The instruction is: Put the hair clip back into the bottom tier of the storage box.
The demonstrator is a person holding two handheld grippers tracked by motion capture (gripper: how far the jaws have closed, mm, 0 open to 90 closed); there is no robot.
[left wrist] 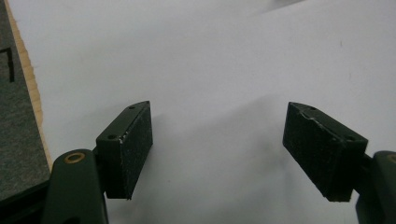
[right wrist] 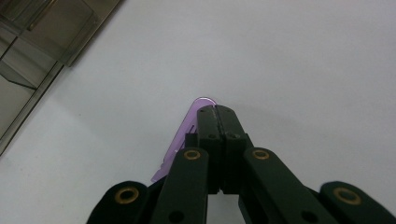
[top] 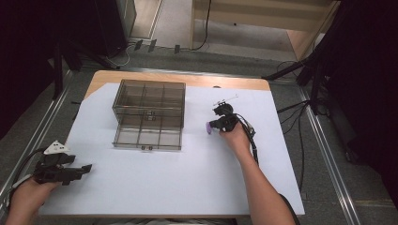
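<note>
Smoky plastic drawer box point(top: 148, 114), compartments empty; right gripper point(top: 210, 127) fingers pinch purple piece point(right wrist: 187, 128), left gripper point(top: 87, 168) fingers spread.

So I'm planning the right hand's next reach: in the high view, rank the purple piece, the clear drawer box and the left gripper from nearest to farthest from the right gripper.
1. Purple piece: at the right gripper itself, held in its closed fingers.
2. Clear drawer box: to its left, mid-table, lower drawer pulled out.
3. Left gripper: far left, near the table's front edge, fingers open.
</note>
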